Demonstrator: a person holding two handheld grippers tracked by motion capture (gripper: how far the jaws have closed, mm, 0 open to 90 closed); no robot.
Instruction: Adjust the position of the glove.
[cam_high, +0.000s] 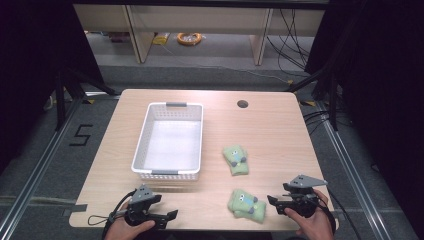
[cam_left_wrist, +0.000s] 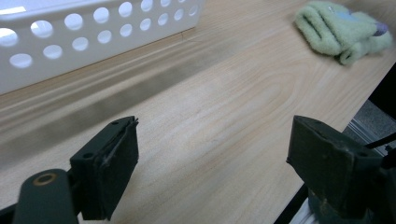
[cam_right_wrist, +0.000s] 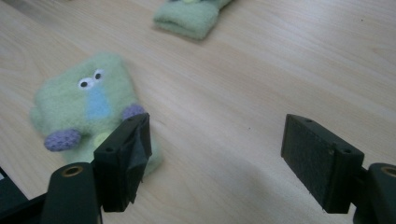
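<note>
While both tools hover at the near edge of the wooden surface (cam_high: 270, 130), each has its jaws spread apart and holds nothing. Left tool (cam_high: 170, 216) sits just near of the white basket (cam_high: 142, 135). Right tool (cam_high: 271, 200) points at the near green sock (cam_high: 246, 203); a second sock (cam_high: 235, 159) lies farther, right of the basket.

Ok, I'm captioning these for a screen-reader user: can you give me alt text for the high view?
A wooden table seen from above holds an empty white perforated basket at left and two folded green socks, one mid-table and one nearer the front edge. A person's hands hold the left gripper and right gripper at the front edge, both open.
</note>
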